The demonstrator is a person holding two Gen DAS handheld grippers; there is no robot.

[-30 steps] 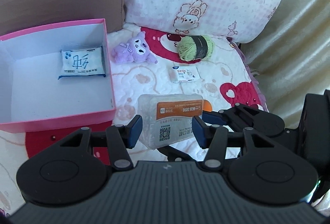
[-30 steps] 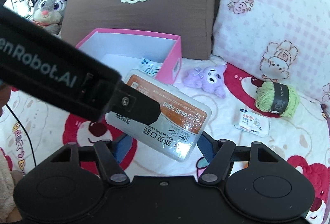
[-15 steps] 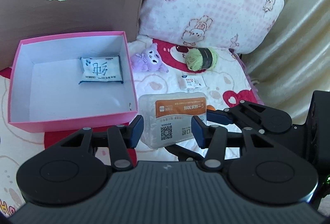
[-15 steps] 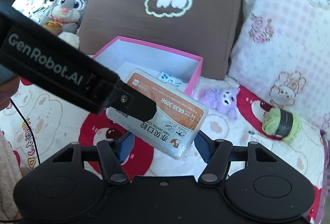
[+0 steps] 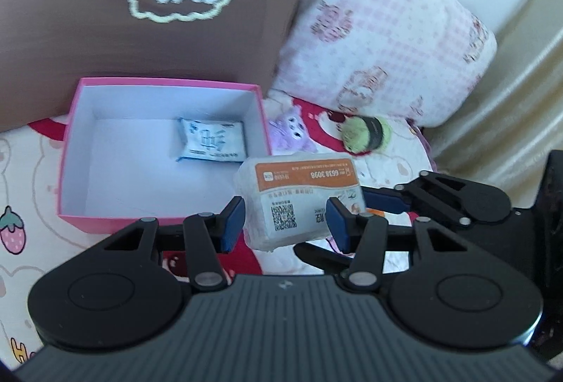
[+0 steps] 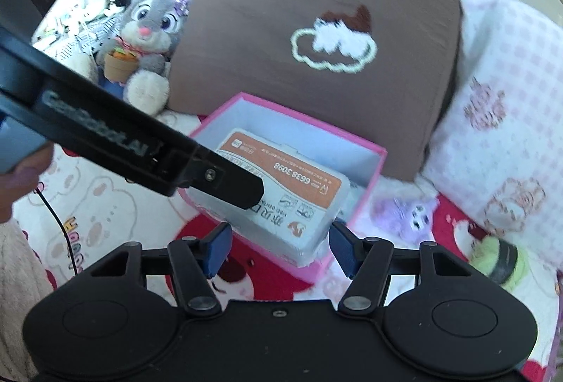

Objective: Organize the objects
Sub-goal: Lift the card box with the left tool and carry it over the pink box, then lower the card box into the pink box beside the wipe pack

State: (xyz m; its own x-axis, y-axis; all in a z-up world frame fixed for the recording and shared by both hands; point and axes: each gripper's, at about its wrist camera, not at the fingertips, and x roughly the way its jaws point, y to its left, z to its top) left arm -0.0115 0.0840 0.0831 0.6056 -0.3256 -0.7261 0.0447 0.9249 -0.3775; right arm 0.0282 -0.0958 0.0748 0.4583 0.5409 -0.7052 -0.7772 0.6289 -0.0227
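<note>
Bed surface: printed quilt (image 5: pixel 31 177). Resting directly on it: pink box (image 5: pixel 84 223), purple plush (image 5: pixel 290 132), green yarn ball (image 5: pixel 366 133); brown pillow (image 5: pixel 105 30) and pink checked pillow (image 5: pixel 387 40) at rear.

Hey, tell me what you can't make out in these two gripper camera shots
- Small white packet on the quilt: hidden behind the plastic case in the left wrist view.
- Blue tissue pack: hidden by that case in the right wrist view.
- Lettering on the case: blurred in both views.
- Left gripper contact: a gap shows beside each pad, grip uncertain.
</note>
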